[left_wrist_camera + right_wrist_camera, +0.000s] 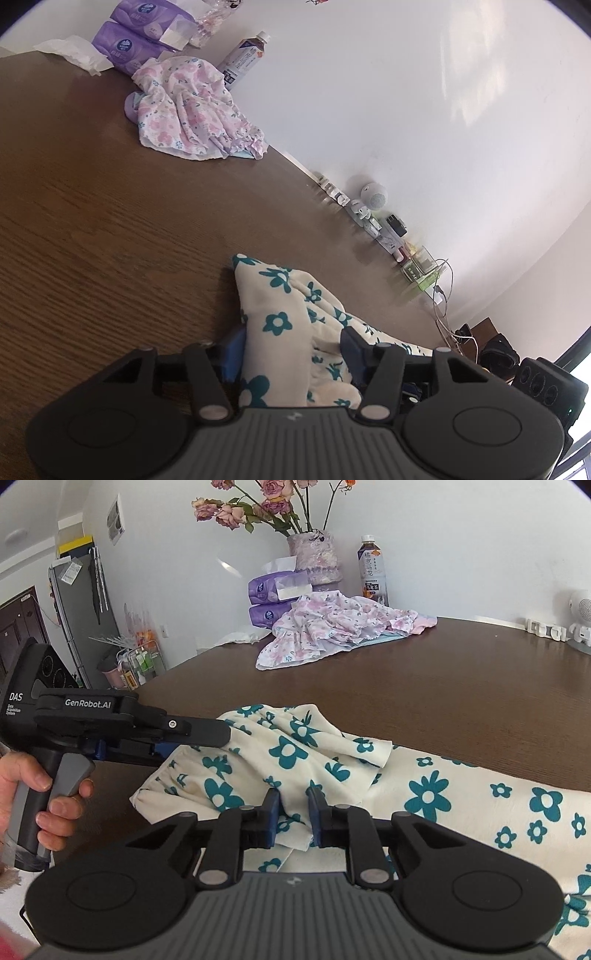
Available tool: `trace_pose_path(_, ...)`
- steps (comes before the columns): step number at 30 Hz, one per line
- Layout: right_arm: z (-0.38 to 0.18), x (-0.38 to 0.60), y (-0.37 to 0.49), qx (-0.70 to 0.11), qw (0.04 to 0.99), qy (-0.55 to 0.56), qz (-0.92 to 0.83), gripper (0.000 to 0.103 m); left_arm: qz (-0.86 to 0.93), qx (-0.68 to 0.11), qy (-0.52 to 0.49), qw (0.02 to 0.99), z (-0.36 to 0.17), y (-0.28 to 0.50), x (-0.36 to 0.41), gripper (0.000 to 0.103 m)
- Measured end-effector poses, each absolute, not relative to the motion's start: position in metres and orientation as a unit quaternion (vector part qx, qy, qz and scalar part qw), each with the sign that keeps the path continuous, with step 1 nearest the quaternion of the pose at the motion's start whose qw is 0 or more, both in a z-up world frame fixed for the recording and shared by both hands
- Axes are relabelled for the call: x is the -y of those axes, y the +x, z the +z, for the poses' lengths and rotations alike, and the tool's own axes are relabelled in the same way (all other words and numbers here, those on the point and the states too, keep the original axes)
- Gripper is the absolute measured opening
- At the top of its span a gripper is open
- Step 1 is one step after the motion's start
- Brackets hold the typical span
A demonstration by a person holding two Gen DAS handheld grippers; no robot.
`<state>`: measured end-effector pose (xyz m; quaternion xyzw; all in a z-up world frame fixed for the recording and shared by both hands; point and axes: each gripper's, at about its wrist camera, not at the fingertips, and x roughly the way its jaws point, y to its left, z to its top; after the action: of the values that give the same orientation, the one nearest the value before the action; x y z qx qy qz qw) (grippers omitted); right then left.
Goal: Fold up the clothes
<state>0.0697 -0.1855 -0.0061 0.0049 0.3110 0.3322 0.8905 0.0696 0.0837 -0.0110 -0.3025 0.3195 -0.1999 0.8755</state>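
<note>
Cream cloth printed with teal flowers (295,753) lies closest, bunched between the blue pads of the right gripper (293,812), whose jaws stand narrowly apart and pinch a fold of it. This garment stretches along the near edge of the brown wooden table (461,679), its long axis running left to right in the right wrist view, with the wider part spreading off toward the right and the gathered end at the left. At that gathered end the left gripper (221,734) reaches in from the left, held by a person's hand (51,797); its fingers close on the cloth's edge. From the left wrist view, the left gripper (291,350) has the same cloth (280,306) clamped between its blue pads, jaws partly closed around the thick bundle. Farther back on the table rests a crumpled pink floral garment (332,627), well apart. Behind it stand purple tissue packs (266,602), a drink bottle (371,572) and a vase of dried roses (314,554) against the white wall.
</note>
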Motion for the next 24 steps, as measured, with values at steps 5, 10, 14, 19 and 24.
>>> trace_pose_path(5,-0.006,0.186,0.070,-0.312,0.890,0.011,0.331,0.017,-0.193,-0.310,-0.305,0.880,-0.012,0.066,-0.082,0.051)
trace_pose_path(10,-0.007,0.189,0.072,-0.316,0.889,0.025,0.329,0.017,-0.189,-0.307,-0.299,0.883,-0.013,0.066,-0.081,0.047)
trace_pose_path(14,-0.007,0.188,0.073,-0.316,0.891,0.029,0.325,0.017,-0.190,-0.307,-0.298,0.884,-0.014,0.065,-0.082,0.048)
trace_pose_path(19,-0.007,0.186,0.072,-0.313,0.894,0.020,0.320,0.017,-0.196,-0.314,-0.299,0.879,-0.013,0.058,-0.082,0.049)
trace_pose_path(24,-0.007,0.185,0.072,-0.312,0.895,0.016,0.319,0.017,-0.191,-0.315,-0.306,0.878,-0.014,0.051,-0.081,0.045)
